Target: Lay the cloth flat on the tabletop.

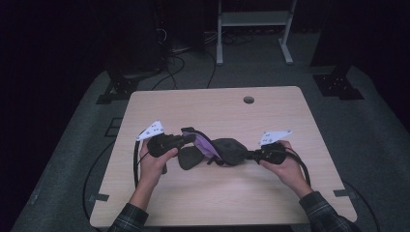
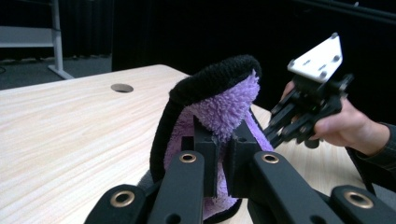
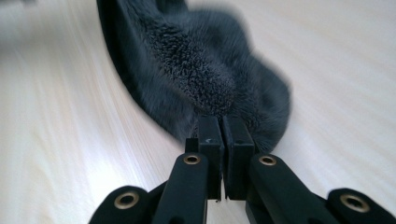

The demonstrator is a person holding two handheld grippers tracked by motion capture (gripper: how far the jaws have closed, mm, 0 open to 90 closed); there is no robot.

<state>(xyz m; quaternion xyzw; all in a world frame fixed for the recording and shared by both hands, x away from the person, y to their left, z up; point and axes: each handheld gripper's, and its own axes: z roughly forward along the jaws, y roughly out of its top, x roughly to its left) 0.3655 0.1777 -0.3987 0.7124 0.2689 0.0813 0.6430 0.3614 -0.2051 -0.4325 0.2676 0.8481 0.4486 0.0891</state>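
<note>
Item: fleece garment (image 1: 212, 150), dark grey outside, purple lining (image 2: 224, 109), black bound edge. Location: middle of the wooden table (image 1: 217, 111), stretched between your two grippers, one end raised off the board.

Left gripper (image 1: 186, 139): jaws pressed together on a fold of the purple lining just under the black edge; in the left gripper view the pads (image 2: 208, 149) bite the pile with the cloth standing up above them. Keep that pinch deep, so the pads sit on lining and outer layer both, or the plush may slide out under tension.

Centre: the grey bulk sags onto the table, one dark lobe (image 1: 189, 157) lying flat nearer you. Judged step: spreading or opening the piece between two held points. Draw your hands apart level and slowly, lifting just enough that the lobe clears the board without dragging.

Right gripper (image 1: 249, 155): jaws closed hard on the grey pile at the garment's near end (image 3: 219, 88); the pads (image 3: 210, 140) meet almost flush, so the bite looks thin. Test it gently before you pull harder.

Count:
- garments: one
- grippers: two, each topped by a pale three-cornered plate (image 1: 152, 129)
- hands: two
- cable hole (image 1: 248, 100) in the table: one
- pale metal frame (image 1: 254, 19) beyond the table: one
</note>
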